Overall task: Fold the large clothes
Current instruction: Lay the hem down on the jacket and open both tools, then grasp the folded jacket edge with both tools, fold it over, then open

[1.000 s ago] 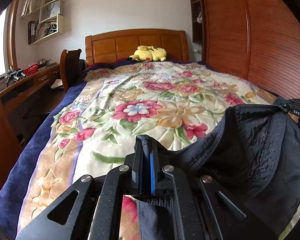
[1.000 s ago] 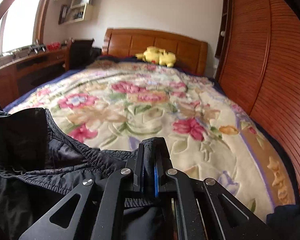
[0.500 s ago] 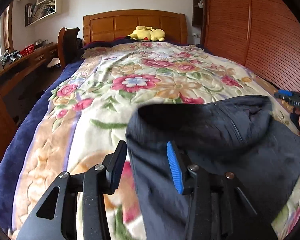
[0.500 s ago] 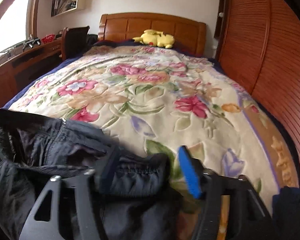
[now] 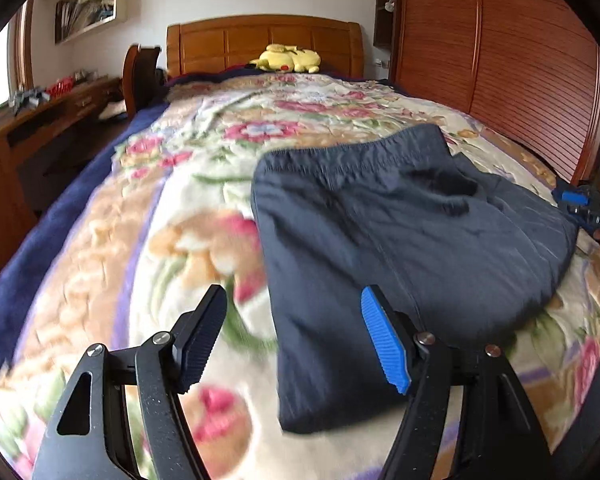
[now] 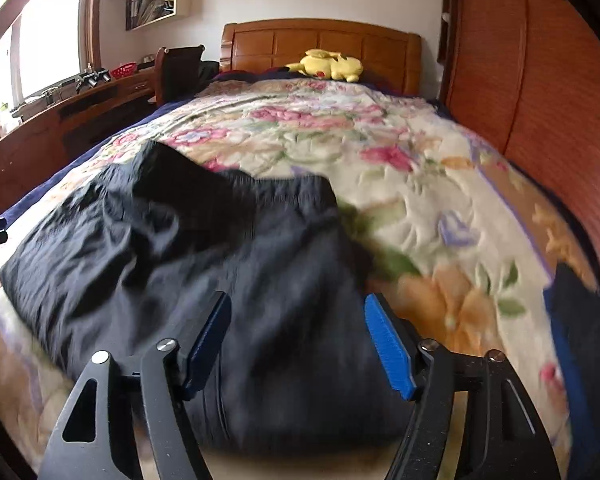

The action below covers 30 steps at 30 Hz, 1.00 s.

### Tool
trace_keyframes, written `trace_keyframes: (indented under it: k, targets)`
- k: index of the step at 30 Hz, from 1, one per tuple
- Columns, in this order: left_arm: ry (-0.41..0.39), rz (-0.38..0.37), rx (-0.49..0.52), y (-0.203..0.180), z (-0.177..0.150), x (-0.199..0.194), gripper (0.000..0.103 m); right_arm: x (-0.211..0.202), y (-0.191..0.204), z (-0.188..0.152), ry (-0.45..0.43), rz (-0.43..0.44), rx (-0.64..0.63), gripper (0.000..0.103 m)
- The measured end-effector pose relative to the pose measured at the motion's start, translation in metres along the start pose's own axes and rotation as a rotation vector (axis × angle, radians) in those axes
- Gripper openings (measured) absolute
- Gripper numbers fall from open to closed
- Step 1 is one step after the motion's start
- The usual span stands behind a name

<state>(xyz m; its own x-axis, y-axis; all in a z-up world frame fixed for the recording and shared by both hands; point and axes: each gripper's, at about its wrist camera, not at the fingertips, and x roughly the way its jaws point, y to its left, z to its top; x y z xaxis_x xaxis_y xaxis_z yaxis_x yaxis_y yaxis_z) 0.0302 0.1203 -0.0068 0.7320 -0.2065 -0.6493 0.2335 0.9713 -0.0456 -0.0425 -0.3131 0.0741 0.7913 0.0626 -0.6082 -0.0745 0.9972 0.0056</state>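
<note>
A dark navy garment (image 5: 400,240) lies folded over on the floral bedspread (image 5: 160,240); in the right wrist view the garment (image 6: 204,264) fills the lower middle. My left gripper (image 5: 296,340) is open and empty, above the garment's near left edge. My right gripper (image 6: 298,344) is open and empty, above the garment's near right part. The right gripper also shows at the right edge of the left wrist view (image 5: 588,208).
A yellow plush toy (image 5: 288,58) lies by the wooden headboard (image 5: 260,40). A wooden desk (image 5: 40,120) and chair (image 5: 140,68) stand left of the bed. A slatted wooden wardrobe (image 5: 520,80) runs along the right. A dark cloth (image 6: 584,320) lies at the bed's right edge.
Both grippers were shut on the garment's edge a second ago. They have opened, let it drop flat on the bed, and pulled back.
</note>
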Motion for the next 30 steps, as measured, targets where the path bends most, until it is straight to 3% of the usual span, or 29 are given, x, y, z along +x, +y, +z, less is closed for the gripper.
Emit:
trace_keyframes:
  k: [7,18,30]
  targets:
    - [0.063,-0.018,0.013,-0.008,-0.027,0.010,0.071,0.004,-0.019,-0.025,0.045,0.017,0.064,0.074]
    - [0.099,0.002,0.015,-0.012,-0.030,0.028,0.071,0.030,-0.015,-0.025,0.112,0.017,0.066,0.077]
    - [0.118,-0.008,0.008,-0.010,-0.035,0.035,0.071,0.020,-0.014,-0.036,0.132,0.072,0.054,0.077]
